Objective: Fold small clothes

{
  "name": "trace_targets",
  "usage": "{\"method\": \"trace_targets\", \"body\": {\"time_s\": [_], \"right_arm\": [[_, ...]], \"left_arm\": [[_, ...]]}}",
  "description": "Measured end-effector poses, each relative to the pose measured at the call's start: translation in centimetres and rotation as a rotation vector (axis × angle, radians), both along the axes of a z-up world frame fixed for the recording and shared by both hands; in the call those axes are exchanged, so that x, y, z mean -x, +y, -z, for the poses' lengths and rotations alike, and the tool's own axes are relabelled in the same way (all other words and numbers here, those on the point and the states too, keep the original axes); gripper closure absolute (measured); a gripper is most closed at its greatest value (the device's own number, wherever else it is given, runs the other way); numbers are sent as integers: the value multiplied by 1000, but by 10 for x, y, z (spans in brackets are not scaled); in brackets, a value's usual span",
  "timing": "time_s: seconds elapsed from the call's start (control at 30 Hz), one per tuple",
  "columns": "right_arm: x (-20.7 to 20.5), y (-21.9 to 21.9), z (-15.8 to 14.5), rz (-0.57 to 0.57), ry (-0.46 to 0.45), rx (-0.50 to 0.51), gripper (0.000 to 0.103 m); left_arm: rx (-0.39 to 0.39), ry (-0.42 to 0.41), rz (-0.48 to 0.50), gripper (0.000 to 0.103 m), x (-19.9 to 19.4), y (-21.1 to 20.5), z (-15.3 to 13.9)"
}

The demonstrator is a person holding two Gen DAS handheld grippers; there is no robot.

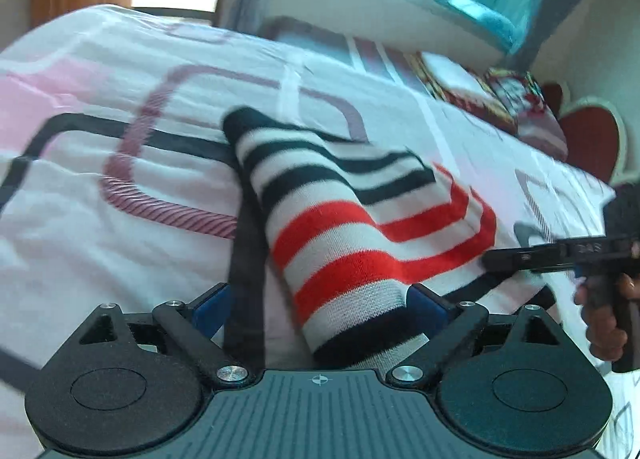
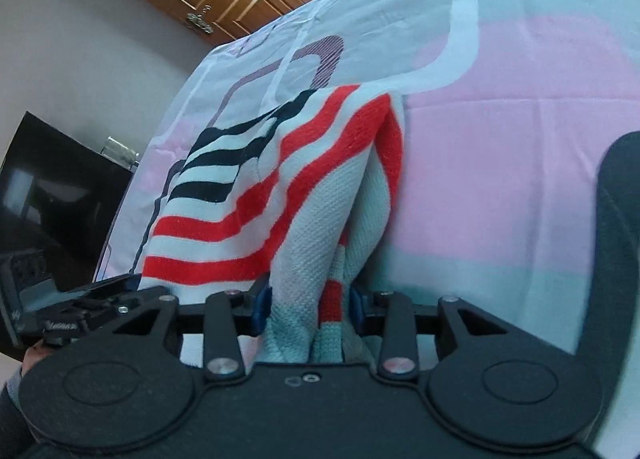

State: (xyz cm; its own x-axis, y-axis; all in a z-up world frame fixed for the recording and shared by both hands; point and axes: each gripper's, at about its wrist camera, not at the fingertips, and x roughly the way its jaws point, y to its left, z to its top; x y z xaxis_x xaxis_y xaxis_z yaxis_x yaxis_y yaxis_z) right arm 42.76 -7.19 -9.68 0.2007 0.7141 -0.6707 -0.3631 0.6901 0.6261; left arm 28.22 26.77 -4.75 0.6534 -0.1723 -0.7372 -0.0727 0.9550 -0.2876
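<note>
The striped knit garment [image 1: 360, 227] is lying on the pink patterned bedsheet [image 1: 100, 179], partly folded. The left gripper [image 1: 320, 299] is standing wide, the cuffed end between its pads without pressure. The right gripper [image 2: 308, 307] is pinching a bunched fold. Soft, light and floppy, it is probably best gripped at edges or corners.
</note>
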Motion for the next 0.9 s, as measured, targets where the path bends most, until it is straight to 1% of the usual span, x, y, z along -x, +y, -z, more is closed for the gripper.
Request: {"method": "trace_targets", "body": {"time_s": [0.07,0.1,0.17,0.2,0.27,0.3,0.37,0.4,0.43,0.47,0.53,0.6,0.63,0.67,0.73,0.8,0.87,0.9], "right_arm": [[14,-1,-17,20,-53,12,58],[22,-4,-23,22,-59,8,58],[36,-16,-34,10,-59,-17,58],[40,-19,-37,-5,-70,-10,59],[54,-18,-40,-45,-91,16,61],[57,-14,-40,-65,-100,35,62],[69,-10,-36,-109,-136,111,71],[73,-1,-33,-120,-175,184,73],[75,3,-29,-130,-210,266,69],[74,2,-26,-125,-215,269,69],[70,-5,-19,-73,-168,230,67],[77,-9,-19,-53,-185,235,67],[82,-9,-20,-38,-197,246,66],[89,-11,-25,-13,-209,257,66],[111,-17,-39,35,-257,268,70],[143,-23,-58,46,-324,283,69],[179,-29,-76,34,-373,278,64],[195,-32,-83,38,-389,270,58]], "left_arm": [[65,-21,-27,10,12,5,-4],[88,-32,-26,10,20,2,-4],[96,-39,-28,10,41,-9,0],[95,-35,-36,10,51,-15,3],[79,-1,-75,10,61,-20,16],[89,19,-89,10,65,-22,24],[98,16,-100,10,71,-24,36],[88,1,-104,10,75,-25,37],[80,-6,-111,10,78,-27,38],[65,-7,-118,10,80,-30,38],[6,-7,-114,10,87,-37,35],[-24,-3,-127,10,100,-42,28],[-42,-15,-128,10,109,-45,22],[-77,-25,-130,10,121,-50,14],[-147,-55,-139,10,147,-60,-2],[-191,-78,-166,9,172,-70,-18],[-205,-123,-184,7,196,-80,-37],[-211,-144,-196,0,208,-86,-46]]}}
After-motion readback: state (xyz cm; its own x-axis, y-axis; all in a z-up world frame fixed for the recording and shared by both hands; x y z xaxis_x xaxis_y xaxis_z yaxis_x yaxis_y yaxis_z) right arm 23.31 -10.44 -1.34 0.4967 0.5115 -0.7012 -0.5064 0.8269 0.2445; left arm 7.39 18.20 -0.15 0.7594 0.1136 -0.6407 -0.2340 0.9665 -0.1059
